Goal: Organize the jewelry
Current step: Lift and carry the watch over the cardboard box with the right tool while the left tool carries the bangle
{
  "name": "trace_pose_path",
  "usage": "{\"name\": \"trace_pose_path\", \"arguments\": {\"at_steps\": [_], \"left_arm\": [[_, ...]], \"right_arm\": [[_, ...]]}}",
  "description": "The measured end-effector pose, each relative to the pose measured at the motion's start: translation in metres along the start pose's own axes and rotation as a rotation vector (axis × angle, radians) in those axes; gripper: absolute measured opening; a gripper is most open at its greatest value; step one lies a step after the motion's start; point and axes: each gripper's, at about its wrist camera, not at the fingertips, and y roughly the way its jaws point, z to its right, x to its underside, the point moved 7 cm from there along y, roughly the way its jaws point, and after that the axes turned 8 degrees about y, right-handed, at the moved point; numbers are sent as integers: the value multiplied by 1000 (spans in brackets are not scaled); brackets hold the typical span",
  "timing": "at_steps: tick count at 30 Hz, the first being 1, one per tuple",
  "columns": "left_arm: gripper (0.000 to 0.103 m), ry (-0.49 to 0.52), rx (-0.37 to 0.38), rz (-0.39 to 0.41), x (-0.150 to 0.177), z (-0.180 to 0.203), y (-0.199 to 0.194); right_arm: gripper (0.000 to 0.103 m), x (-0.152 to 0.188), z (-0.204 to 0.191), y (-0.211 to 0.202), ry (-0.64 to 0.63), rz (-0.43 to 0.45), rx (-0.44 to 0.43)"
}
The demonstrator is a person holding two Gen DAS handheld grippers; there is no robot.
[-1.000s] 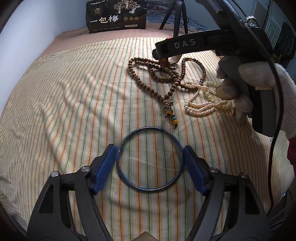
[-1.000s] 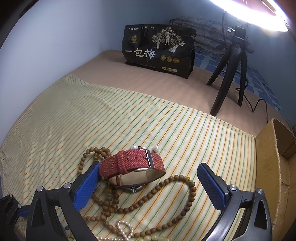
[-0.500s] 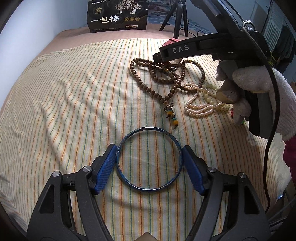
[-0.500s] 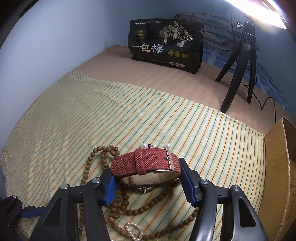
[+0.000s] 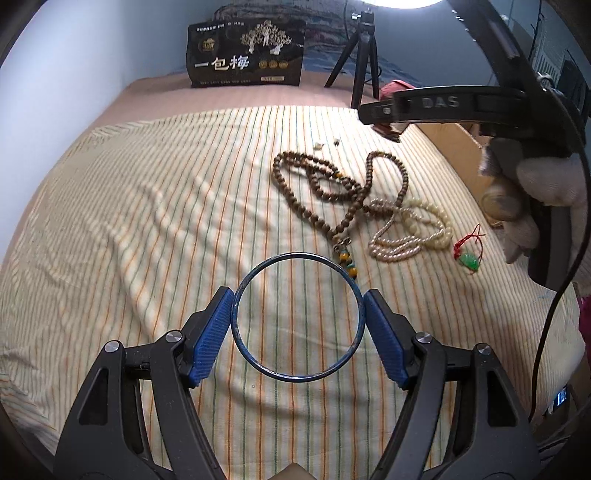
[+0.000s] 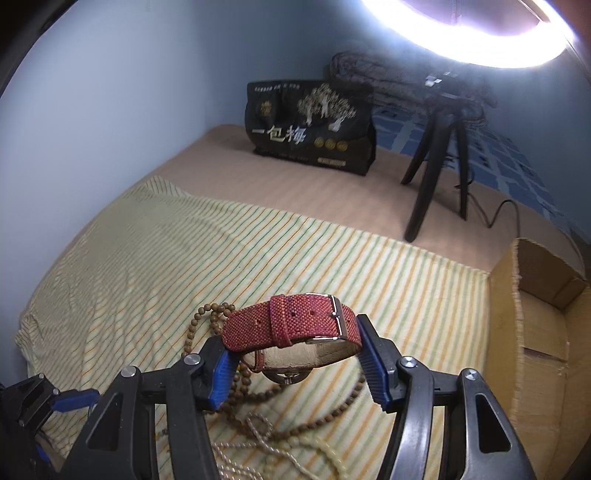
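My left gripper (image 5: 298,332) is shut on a thin blue bangle (image 5: 297,376), held just above the striped cloth (image 5: 147,221). My right gripper (image 6: 295,365) is shut on a red woven-strap watch (image 6: 291,328) and holds it lifted above the cloth; it also shows at the upper right of the left wrist view. On the cloth lie a brown wooden bead necklace (image 5: 325,188), a pearl necklace (image 5: 402,243), a pale bead bracelet (image 5: 432,225), a green pendant on red cord (image 5: 469,260) and two small pearl earrings (image 5: 327,143).
An open cardboard box (image 6: 539,325) stands at the right edge of the cloth. A black snack bag (image 6: 310,125) and a small black tripod (image 6: 439,147) stand at the back. A ring light (image 6: 465,33) glows overhead. A blue wall is on the left.
My right gripper closed on the red watch and lifted it off the beads, up and toward the box. My left gripper rose slightly with the bangle still in it.
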Motion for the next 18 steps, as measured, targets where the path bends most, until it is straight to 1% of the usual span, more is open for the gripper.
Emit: {"name": "trace_pose_path", "arguments": {"at_steps": [6, 13, 18], "left_arm": [[74, 21, 3, 36, -12, 8, -9], [74, 38, 29, 80, -34, 27, -20], [74, 54, 61, 109, -51, 45, -26]], "right_arm": [[61, -1, 16, -30, 20, 32, 7], [61, 2, 43, -64, 57, 63, 24], [61, 8, 67, -88, 69, 75, 65]]}}
